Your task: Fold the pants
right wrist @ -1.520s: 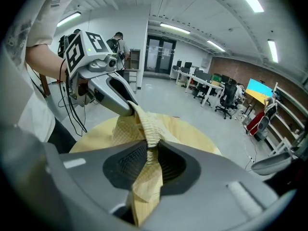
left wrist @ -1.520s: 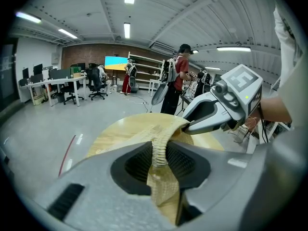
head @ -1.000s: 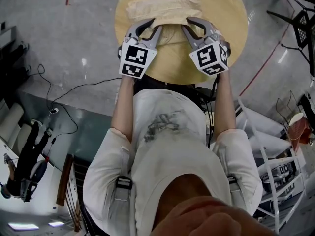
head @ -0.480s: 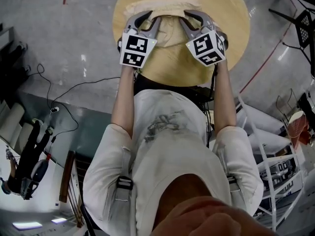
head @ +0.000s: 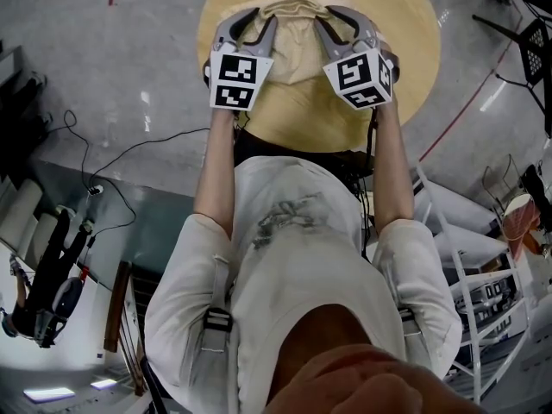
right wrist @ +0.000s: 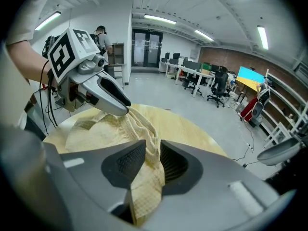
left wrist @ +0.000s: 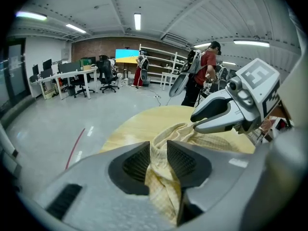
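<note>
While the left gripper (head: 261, 17) and right gripper (head: 328, 15) are opening, each with an edge of the pants (head: 297, 40) between its jaws on the round table (head: 405, 50), uneven release could leave the fold crooked.

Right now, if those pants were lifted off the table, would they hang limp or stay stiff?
Probably limp: the pants bunch into soft folds and sag. Likely light, since the cloth looks thin. Pushed, they'd probably crumple, not slide.
</note>
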Available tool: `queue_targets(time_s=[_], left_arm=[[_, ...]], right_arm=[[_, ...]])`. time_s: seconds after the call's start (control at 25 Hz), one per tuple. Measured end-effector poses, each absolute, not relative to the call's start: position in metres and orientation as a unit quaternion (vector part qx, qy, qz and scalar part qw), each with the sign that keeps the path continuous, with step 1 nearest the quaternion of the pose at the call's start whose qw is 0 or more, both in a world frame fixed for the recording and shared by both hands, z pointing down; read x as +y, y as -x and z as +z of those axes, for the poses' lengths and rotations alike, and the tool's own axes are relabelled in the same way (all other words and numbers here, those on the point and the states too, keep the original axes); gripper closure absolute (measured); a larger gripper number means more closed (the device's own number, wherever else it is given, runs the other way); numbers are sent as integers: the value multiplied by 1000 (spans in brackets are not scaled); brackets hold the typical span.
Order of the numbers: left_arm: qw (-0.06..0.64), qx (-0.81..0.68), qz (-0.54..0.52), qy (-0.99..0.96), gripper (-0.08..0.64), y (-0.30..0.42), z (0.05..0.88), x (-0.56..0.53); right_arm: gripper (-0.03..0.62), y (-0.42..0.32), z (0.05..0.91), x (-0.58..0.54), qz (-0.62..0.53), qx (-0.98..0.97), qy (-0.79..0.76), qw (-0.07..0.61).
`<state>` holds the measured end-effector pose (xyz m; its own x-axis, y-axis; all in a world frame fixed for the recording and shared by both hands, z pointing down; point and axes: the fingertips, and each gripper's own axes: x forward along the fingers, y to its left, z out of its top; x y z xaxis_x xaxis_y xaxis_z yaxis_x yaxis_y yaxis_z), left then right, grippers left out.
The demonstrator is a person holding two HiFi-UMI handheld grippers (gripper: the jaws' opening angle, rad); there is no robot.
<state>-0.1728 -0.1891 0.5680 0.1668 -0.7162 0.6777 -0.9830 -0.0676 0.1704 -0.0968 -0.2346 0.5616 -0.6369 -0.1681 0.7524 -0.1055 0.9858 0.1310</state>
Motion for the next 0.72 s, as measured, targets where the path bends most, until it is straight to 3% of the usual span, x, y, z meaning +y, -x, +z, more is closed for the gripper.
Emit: queue_targets(time_s=[0.32,0.48,0.52,0.72], left_arm=[[308,-640,217,-670,457,197,569,-187],[299,-651,218,-662,517,203,565,-185],[295,-654,219,-661,548,203,564,-185],[279,-655,216,-668,554,200,554,-181]], right_arm=[[491,97,560,-239,-38,-903,-85,419],[497,95,559,-238,-38,-904,-89,417],[510,94,558,-239,-39,-904,-91,416],[581,93,549,-237,-46,-907,-102,407]])
